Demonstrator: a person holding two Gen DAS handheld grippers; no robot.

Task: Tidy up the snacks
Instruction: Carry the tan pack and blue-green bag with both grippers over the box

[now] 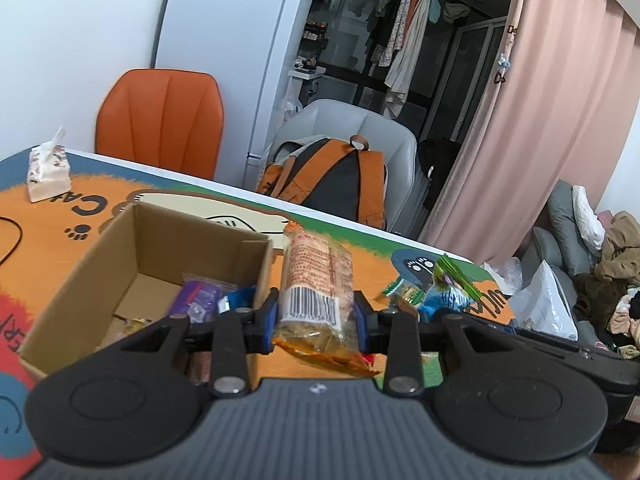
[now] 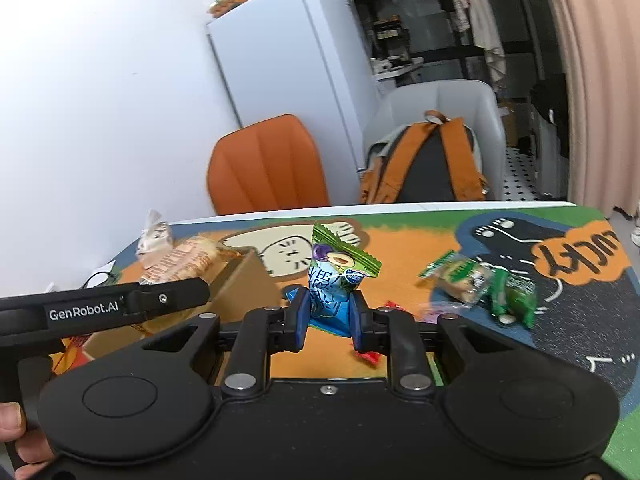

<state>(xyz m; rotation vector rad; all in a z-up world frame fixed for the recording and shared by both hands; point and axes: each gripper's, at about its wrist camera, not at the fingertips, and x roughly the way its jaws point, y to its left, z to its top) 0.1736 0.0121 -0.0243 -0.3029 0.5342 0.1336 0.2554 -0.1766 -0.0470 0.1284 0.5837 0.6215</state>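
My left gripper [image 1: 316, 316] is shut on an orange cracker packet [image 1: 316, 280] with a barcode, held upright just right of the open cardboard box [image 1: 120, 248]. Purple and blue snack packets [image 1: 208, 296] lie inside the box. My right gripper [image 2: 330, 316] is shut on a blue-and-green snack pouch [image 2: 336, 276], lifted above the table. In the left wrist view that same pouch [image 1: 448, 292] shows to the right. The right wrist view catches the left gripper's body [image 2: 104, 308] and the cracker packet [image 2: 180, 260] at the left, over the box [image 2: 248, 284].
A green-wrapped snack [image 2: 484, 284] and a small red wrapper [image 2: 368, 356] lie on the colourful table mat [image 2: 580, 312]. A tissue pack [image 1: 46, 172] stands at the far left. An orange chair [image 1: 160, 124] and a grey chair with a backpack [image 1: 340, 176] stand behind the table.
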